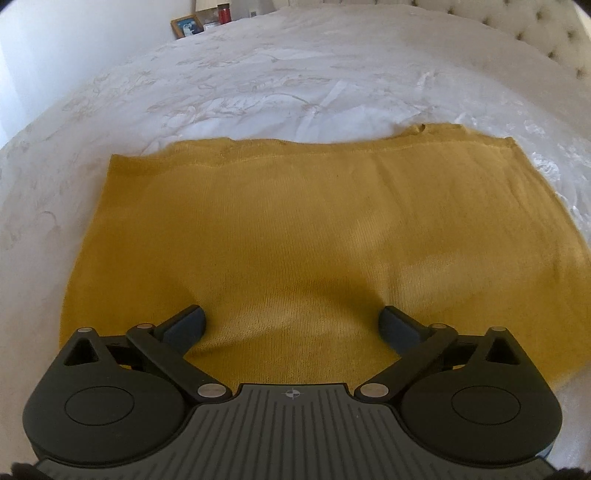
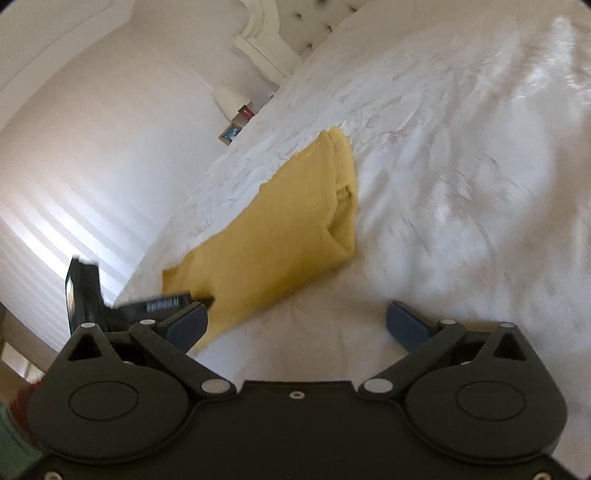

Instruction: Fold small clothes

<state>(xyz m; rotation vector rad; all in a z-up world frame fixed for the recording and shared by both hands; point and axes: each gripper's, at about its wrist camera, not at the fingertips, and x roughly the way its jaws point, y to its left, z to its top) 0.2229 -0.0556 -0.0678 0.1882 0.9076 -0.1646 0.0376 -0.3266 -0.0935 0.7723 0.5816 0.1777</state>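
The left wrist view looks forward, low and close over the garment (image 1: 288, 229), toward the headboard (image 1: 535, 33). The right wrist view is tilted, beside the garment (image 2: 280, 229), facing the wall. Both share garment and bed (image 2: 461, 166).

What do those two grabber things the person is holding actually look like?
Both look alike: a black body with two round discs, black link bars joined by silver pins, and two dark blue pads at the tips. The left gripper has a ribbed grey plate with a small crosshair mark; the right gripper has a plain black plate.
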